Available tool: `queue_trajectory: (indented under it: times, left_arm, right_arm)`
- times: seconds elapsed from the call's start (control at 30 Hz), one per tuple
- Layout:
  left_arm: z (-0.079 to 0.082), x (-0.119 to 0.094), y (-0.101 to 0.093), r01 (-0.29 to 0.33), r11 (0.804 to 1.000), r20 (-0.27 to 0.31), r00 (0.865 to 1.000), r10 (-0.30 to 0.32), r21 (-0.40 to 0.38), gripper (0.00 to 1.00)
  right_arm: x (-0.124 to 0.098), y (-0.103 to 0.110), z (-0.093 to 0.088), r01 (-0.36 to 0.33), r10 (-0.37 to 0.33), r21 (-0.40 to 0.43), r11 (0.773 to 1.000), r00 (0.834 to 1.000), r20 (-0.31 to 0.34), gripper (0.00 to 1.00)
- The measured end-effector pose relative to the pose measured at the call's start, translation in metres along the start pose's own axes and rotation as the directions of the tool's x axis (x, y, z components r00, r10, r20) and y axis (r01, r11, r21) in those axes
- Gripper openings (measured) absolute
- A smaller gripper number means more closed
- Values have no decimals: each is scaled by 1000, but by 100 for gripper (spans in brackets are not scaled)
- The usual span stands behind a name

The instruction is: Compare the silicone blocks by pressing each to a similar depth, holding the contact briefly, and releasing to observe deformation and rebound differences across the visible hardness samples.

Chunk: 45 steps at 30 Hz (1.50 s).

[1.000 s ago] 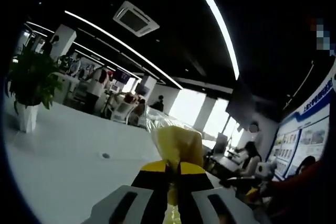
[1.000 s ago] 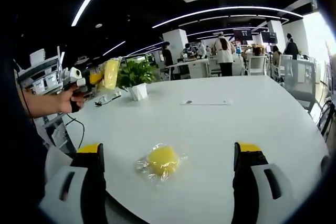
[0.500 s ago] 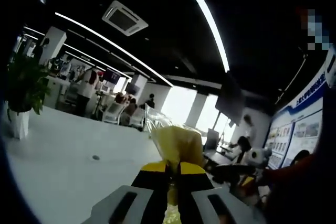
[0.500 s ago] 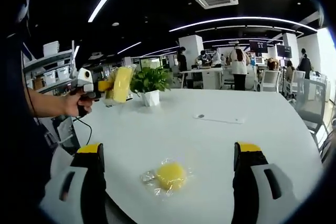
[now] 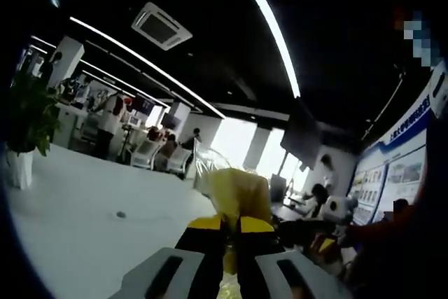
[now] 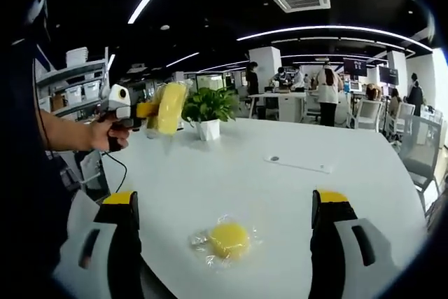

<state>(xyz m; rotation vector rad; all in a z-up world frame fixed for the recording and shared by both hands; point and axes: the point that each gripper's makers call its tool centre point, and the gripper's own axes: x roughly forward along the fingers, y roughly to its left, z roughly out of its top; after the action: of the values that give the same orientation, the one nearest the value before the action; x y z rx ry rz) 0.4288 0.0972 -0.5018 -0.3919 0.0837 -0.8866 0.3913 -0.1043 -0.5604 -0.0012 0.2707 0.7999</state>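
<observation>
You're mid-squeeze here: your left tool (image 5: 224, 239) is clamping the bagged yellow block (image 5: 236, 194) between its jaws, lifted off the surface. Your right tool (image 6: 225, 243) is hanging released, jaws wide, with the second yellow block (image 6: 229, 239) lying on the white surface (image 6: 280, 187) at 12 o'clock between them. Further out, at 10 o'clock, the held block is showing beside the plant (image 6: 207, 106). I'd guess you're releasing next, then pressing the lying one.

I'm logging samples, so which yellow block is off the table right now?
The bagged yellow block clamped in the left gripper, held up beside the plant; the other block lies on the table.
</observation>
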Motion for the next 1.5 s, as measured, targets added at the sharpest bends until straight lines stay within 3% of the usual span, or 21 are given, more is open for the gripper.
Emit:
queue_trajectory:
  times: [0.27, 0.47, 0.5, 0.63, 0.73, 0.97, 1.03, 1.2, 1.33, 1.5]
  left_arm:
    - [-4, 5, -17, 50, 999, 1, 999, -50, -16, 3]
    - [-4, 5, -29, 77, 997, -1, 997, -77, -9, 3]
    - [-4, 4, -31, 81, 997, 0, 997, -81, -3, 3]
    - [-3, 4, -37, 89, 996, 11, 996, -89, -11, 3]
    - [-4, 5, -43, 98, 995, 12, 995, -98, -8, 3]
    - [-13, 6, -59, 123, 992, -5, 992, -123, -2, 3]
    - [-17, 6, -62, 128, 992, -9, 992, -128, -9, 3]
    - [-27, 4, -66, 133, 991, -24, 991, -134, -25, 3]
    - [-30, 1, -67, 130, 991, -29, 991, -131, -35, 3]
    - [-33, 2, -68, 139, 989, -39, 989, -141, -41, 3]
  right_arm:
    - [28, 26, 40, -87, 89, -35, 996, 994, 63, 96]
    - [47, 50, 59, -166, 167, -24, 986, 981, 100, 96]
    - [49, 51, 60, -172, 173, -21, 985, 980, 100, 96]
    - [52, 60, 59, -217, 217, -10, 976, 974, 67, 74]
    - [54, 65, 67, -231, 230, -5, 973, 969, 88, 75]
    - [61, 82, 70, -311, 310, 14, 950, 949, 63, 61]
    - [64, 86, 70, -317, 316, 6, 948, 947, 60, 61]
    - [65, 93, 65, -360, 357, 49, 932, 933, 53, 55]
    - [65, 98, 55, -390, 390, 83, 917, 921, 18, 41]
    - [67, 107, 52, -419, 419, 131, 899, 907, 25, 39]
